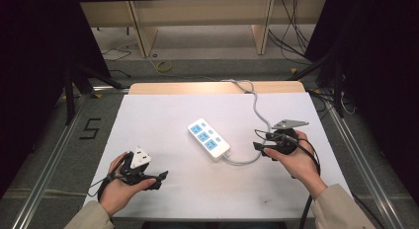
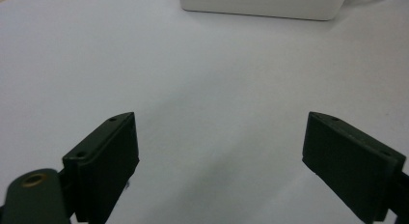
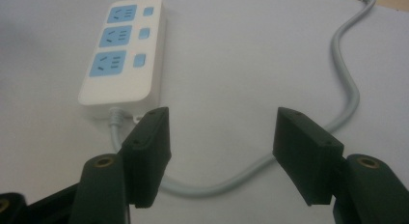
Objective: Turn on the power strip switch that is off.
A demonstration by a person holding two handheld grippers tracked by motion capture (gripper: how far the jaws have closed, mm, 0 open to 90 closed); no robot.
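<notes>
At the middle of the white counter the power strip lies flat, judged a light, rigid, smooth plastic block best gripped across its long sides, its grey cable limp, while both grippers' fingers stand wide and empty.

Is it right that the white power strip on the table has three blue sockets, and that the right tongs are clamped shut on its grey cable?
Not quite. The power strip does have three blue sockets, but the right tongs stand open; the right gripper view shows the grey cable lying on the table between them, unpinched.
</notes>
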